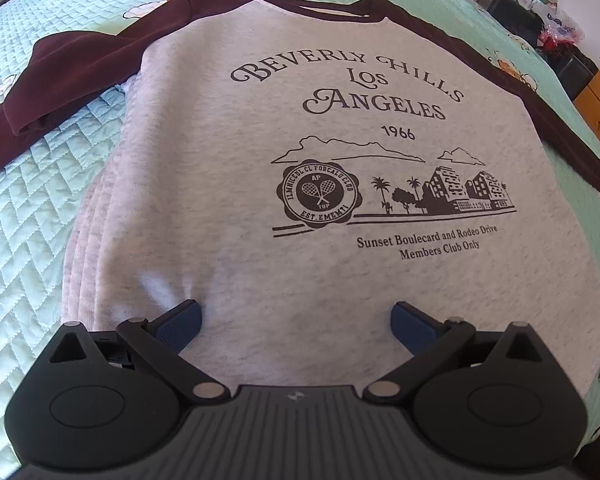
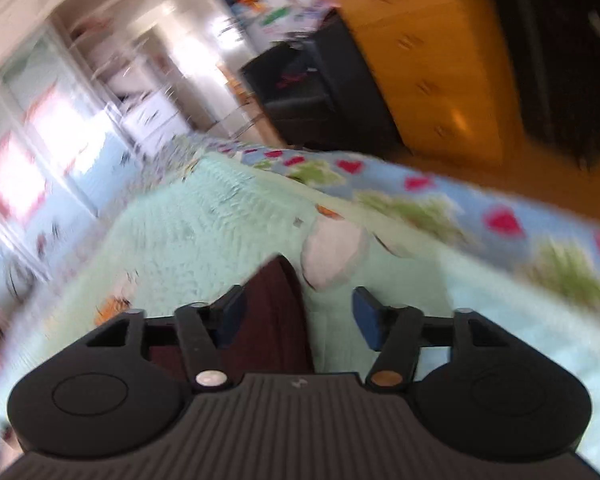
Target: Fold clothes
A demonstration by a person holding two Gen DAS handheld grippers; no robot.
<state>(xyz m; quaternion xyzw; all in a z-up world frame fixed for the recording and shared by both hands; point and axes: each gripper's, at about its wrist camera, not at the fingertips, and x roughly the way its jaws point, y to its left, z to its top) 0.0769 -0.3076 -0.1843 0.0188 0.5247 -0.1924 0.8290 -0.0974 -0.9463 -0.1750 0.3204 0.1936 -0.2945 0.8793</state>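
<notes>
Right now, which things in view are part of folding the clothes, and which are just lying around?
Part of the job:
sweatshirt
its maroon sleeve
left tool
right tool

Lying about:
quilt
wooden dresser
black box

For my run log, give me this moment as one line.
sweatshirt: flat on quilt | left gripper: open over hem | right gripper: open, maroon sleeve between fingers

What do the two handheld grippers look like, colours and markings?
Both match: the left gripper and right gripper have black bodies with ribbed grey tops bearing a small light logo, round black side discs, black linkage arms on metal pins, and blue finger pads.
</notes>
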